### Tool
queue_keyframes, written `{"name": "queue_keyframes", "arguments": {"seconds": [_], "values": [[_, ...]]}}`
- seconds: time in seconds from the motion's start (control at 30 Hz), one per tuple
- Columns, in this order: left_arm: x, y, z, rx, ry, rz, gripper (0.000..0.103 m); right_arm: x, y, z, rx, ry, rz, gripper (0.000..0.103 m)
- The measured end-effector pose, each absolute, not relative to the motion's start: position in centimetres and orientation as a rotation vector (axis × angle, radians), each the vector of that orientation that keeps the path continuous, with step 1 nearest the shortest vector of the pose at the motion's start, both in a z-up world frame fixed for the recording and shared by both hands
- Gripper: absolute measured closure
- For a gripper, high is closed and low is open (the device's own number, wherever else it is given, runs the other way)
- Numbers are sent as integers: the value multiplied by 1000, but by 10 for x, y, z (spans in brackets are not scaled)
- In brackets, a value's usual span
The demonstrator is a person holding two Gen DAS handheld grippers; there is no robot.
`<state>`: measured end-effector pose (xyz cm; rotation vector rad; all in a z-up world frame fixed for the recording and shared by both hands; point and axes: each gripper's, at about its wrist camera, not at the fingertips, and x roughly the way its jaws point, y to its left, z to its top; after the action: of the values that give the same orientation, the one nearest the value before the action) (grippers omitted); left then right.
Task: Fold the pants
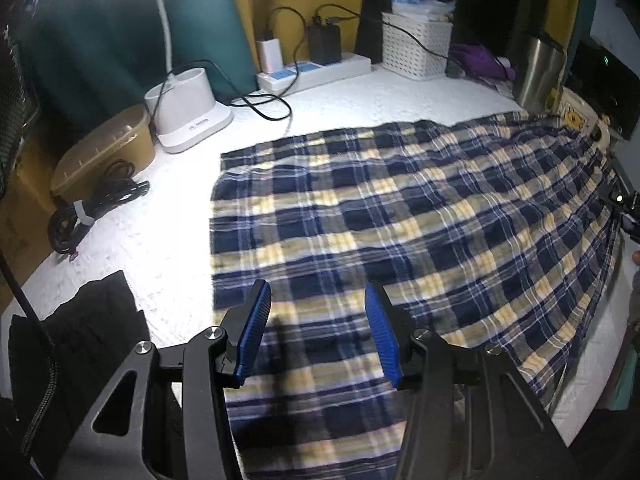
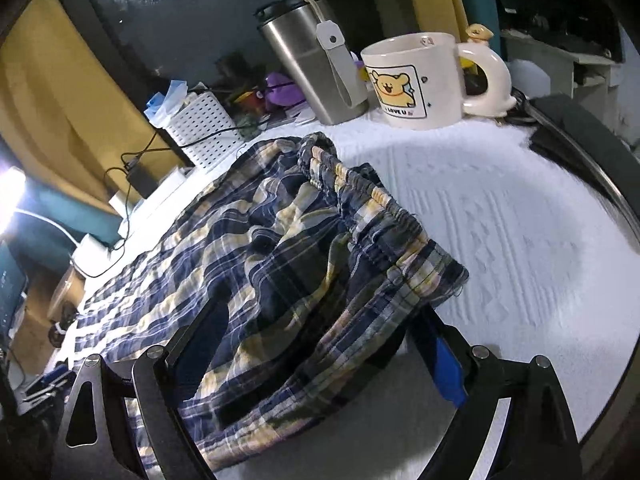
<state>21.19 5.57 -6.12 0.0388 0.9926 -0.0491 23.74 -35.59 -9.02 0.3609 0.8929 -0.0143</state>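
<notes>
On the far left of the left wrist view, a coiled black cable is lying beside a tan lidded box at the edge of a table covered in a white textured cloth. Just right of them a white lamp base is standing, and behind it a white power strip is carrying chargers.

Moving to the middle, the plaid pants, checked in navy, yellow and white, are lying spread along the table, reaching from near the camera toward the far right. They are looking long and mostly flat, with no cross fold visible. The left gripper is hovering over the near end of the fabric, its blue pads standing partly apart with only cloth showing beneath the gap; nothing is being pinched.

Further right, a white slotted basket and a steel tumbler are sitting at the back.

In the right wrist view, the elastic waistband is lying bunched and rumpled at the pants' right end, with a cartoon bear mug standing beyond it. The right gripper is spreading its jaws wide on either side of the waist corner, and the fabric is draping over one finger; whether the pads are touching it cannot be told, but they are not clamping it.

By this look, the folding is at an early stage: the waist still wants smoothing, and the lengthwise and crosswise folds appear to remain undone.
</notes>
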Motion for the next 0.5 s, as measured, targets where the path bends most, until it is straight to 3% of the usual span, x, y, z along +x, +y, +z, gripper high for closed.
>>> {"name": "queue_keyframes", "arguments": {"seconds": [0.13, 0.23, 0.3, 0.37, 0.43, 0.5], "values": [[211, 59, -65, 37, 1003, -40, 54, 248, -356, -93, 384, 882, 2, 14], [211, 60, -66, 27, 1003, -44, 54, 252, -363, -94, 428, 872, 16, 22], [212, 60, -66, 25, 1003, -46, 54, 255, -365, -95, 431, 882, 26, 50], [212, 59, -66, 22, 1000, -44, 54, 260, -365, -98, 431, 899, 60, 55], [212, 58, -65, 19, 999, -44, 54, 264, -360, -98, 400, 917, 109, 76], [212, 57, -64, 20, 994, -44, 54, 266, -355, -102, 396, 934, 137, 84]]}}
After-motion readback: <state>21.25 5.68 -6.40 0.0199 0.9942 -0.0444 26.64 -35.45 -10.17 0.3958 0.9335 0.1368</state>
